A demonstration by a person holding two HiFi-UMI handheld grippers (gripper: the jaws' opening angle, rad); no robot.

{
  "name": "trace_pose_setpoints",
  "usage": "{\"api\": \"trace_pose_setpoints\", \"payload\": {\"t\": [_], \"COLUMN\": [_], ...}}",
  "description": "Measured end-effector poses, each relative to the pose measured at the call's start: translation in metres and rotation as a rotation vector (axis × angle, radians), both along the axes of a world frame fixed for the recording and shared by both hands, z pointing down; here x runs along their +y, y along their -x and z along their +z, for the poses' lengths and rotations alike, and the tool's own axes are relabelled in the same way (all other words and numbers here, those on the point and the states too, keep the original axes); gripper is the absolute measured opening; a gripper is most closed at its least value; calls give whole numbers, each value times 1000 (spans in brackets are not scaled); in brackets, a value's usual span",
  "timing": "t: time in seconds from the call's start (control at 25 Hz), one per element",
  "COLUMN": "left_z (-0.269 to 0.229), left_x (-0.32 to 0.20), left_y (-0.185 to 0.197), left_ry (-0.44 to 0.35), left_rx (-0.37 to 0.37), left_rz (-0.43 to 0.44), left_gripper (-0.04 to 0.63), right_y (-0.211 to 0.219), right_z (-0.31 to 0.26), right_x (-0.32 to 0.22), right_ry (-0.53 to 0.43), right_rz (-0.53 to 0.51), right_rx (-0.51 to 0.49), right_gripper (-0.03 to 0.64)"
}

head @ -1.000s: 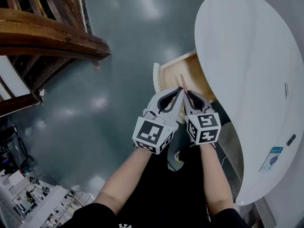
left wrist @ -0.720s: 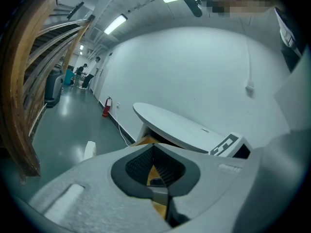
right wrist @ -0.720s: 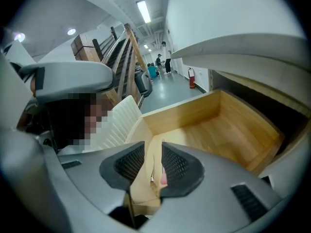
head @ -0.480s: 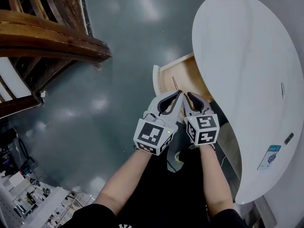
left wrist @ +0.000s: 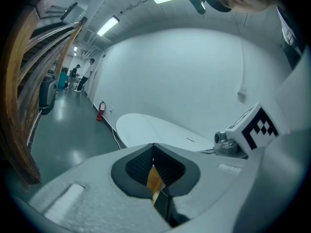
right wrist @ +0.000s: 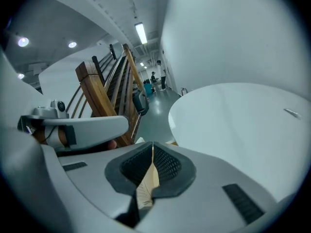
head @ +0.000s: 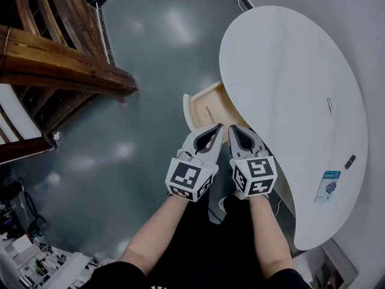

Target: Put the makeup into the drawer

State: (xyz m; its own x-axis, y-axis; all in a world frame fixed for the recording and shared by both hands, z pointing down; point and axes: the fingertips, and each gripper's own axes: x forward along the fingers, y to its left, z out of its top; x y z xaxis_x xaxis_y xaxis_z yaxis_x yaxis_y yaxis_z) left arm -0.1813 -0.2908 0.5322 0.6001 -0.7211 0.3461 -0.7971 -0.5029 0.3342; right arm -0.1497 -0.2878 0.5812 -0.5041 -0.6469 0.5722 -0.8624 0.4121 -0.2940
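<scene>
The makeup (head: 209, 114) looks like a thin pencil-like stick. It lies flat on the wooden bottom of the drawer (head: 219, 101), running roughly front to back, though it is too small to make out more. The drawer stands pulled out from under the edge of the white oval table (head: 289, 71), its pale front panel facing the grey-green floor (head: 156, 53).

Just in front of the drawer's open end the person holds both tools side by side, almost touching. The left gripper (head: 218, 128) has its jaws pressed together with nothing between them; in the left gripper view (left wrist: 153, 149) the tips meet and only a sliver of brown wood shows through the gap behind them. The right gripper (head: 232, 130) is likewise closed and empty, its tips meeting in the right gripper view (right wrist: 152, 147). Neither tool touches the stick.

Out on the tabletop, well apart from the drawer, lie a thin silvery item (head: 329, 105), a small dark item (head: 350, 161) and a printed card (head: 328, 184) near the table's far edge. To the person's left a dark wooden staircase (head: 54, 71) rises over the floor.
</scene>
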Motion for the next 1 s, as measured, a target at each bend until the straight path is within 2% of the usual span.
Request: {"api": "trace_pose_setpoints", "payload": {"t": [0.52,1.0], "left_z": [-115,-213], "left_x": [19,47], "left_y": [-51,-110], "left_ry": [-85,-165], "left_rx": [34,80], "left_rz": [80,161], "left_gripper": [9,9], "right_y": [-54,-123], "right_z": [-136,-245], "right_x": [13,37], "right_ry": [-150,-313], "right_rz": [84,161], "right_rx": [-33,-27], "right_gripper": [18,17]}}
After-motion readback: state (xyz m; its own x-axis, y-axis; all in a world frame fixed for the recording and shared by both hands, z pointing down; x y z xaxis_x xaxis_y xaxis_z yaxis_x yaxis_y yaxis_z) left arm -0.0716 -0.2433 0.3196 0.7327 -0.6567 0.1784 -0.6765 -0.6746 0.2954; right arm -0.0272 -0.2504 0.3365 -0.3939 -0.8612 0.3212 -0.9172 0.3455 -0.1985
